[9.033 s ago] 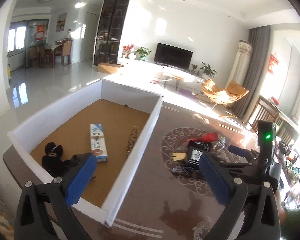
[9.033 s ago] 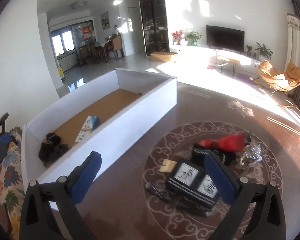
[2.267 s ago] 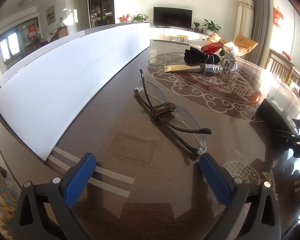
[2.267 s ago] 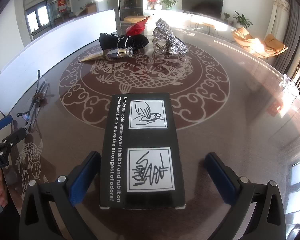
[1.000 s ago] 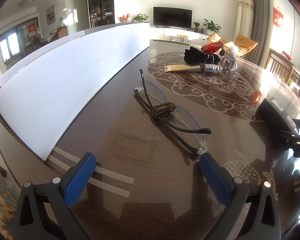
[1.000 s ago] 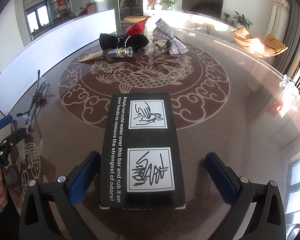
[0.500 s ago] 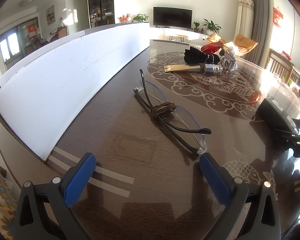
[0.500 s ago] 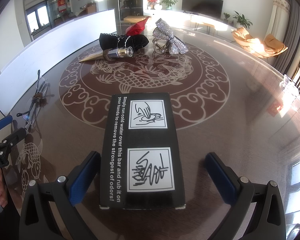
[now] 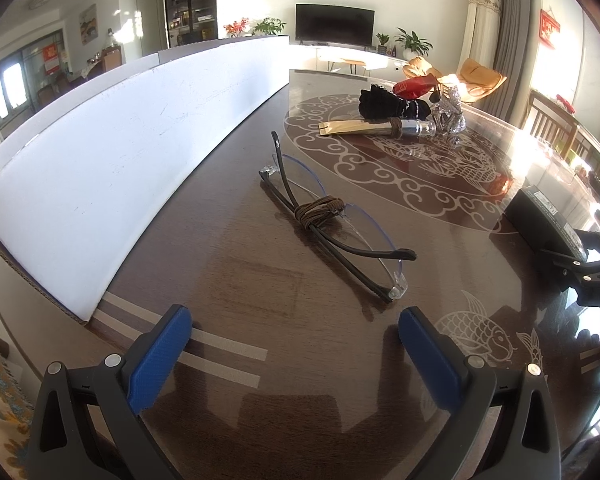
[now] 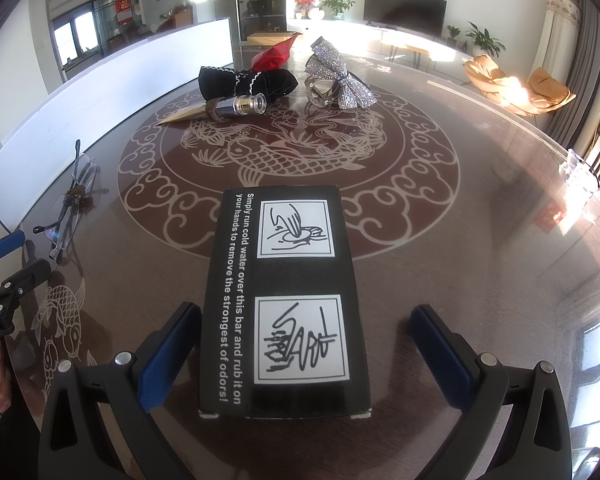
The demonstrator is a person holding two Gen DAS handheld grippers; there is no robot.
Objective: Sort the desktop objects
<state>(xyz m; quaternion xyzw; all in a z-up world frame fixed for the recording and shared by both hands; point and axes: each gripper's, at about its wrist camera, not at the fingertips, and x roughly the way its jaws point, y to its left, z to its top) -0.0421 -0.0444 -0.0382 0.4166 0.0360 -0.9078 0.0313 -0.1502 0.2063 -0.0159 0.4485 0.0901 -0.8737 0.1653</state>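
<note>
Both spread wide: left gripper (image 9: 292, 330) low over the desk (image 9: 236, 280) facing folded glasses (image 9: 332, 220), right gripper (image 10: 306, 320) straddling, seemingly untouched, the black box (image 10: 286, 300)

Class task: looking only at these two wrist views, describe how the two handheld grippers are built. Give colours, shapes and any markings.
Both the left gripper and the right gripper share one design: black plastic arms with triangular cut-outs and silver screw heads, each ending in a blue textured pad. White lettering marks the black body of each, but it is only partly readable. No cables show.
</note>
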